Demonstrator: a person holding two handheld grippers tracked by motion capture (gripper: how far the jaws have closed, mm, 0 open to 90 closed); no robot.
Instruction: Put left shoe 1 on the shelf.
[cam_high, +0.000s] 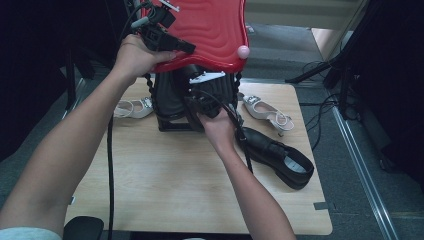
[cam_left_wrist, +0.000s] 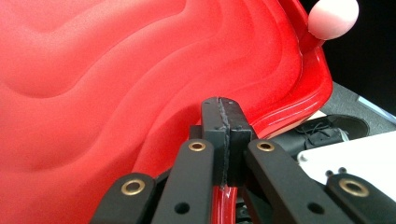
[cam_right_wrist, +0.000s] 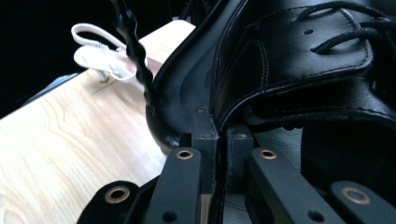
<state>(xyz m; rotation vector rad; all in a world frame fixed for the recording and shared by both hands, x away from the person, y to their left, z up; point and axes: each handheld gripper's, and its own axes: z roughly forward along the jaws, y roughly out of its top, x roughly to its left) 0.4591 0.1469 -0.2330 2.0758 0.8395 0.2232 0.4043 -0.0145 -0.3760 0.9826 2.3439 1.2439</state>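
Red lid (cam_high: 210, 30) pinched by left gripper (cam_left_wrist: 223, 116); right gripper (cam_right_wrist: 219, 135) pinches black shoe (cam_right_wrist: 299, 60) (collar edge).

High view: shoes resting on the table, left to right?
White sandal at the left edge → black shoe under the red lid, gripped by the right gripper → second white sandal → black shoe lying nearest the right edge.

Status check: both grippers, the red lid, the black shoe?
Left gripper shut on red lid, held up. Right gripper shut on black shoe under it. White sandals off to the sides.
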